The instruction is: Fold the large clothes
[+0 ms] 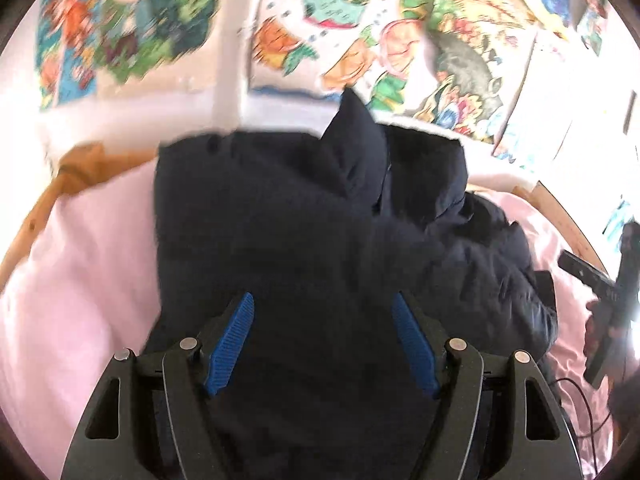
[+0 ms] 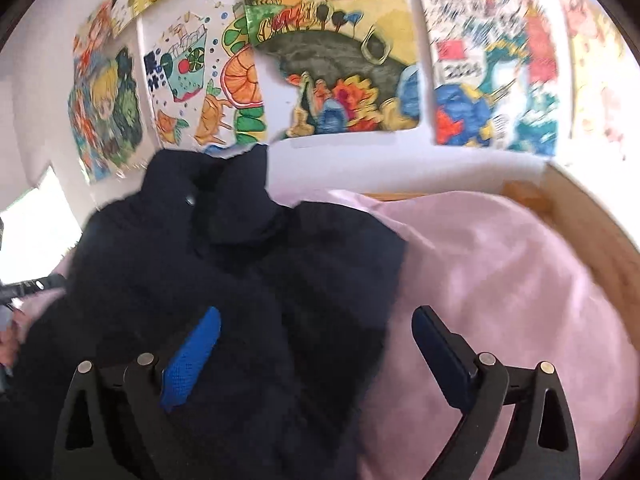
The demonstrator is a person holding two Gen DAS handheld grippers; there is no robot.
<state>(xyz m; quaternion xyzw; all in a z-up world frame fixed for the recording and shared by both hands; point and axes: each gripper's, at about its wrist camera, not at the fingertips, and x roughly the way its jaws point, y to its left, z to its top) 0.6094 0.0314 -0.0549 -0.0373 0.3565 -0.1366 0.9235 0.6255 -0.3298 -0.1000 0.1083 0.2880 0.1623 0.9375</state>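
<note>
Both cameras looked down on a dark navy padded jacket [image 1: 280, 240] that lay bunched on a pale pink bedsheet [image 1: 80, 260], its collar end toward the white wall. The left gripper [image 1: 323, 344] hovered over the jacket's near part, its blue ribbed pads [image 1: 232, 344] spread wide apart, with only dark fabric showing between them and nothing pinched; whether the pads touched the cloth could not be told. The right gripper [image 2: 316, 354] stood wide open too, one bright blue pad [image 2: 192, 360] over the jacket and the other finger over the pink sheet beside the jacket's edge, gripping nothing. From the left wrist view, the other black tool showed at the right border, blurred, well apart from the jacket's middle. A light wooden bed frame [image 2: 600, 240] curved around the pink sheet on both sides. On the wall behind, colourful children's drawings [image 2: 332, 60] hung in a row, some of them overlapping, among them a fish-and-bubbles sheet and a landscape in yellow and green. Both views were smeared with motion blur.
</note>
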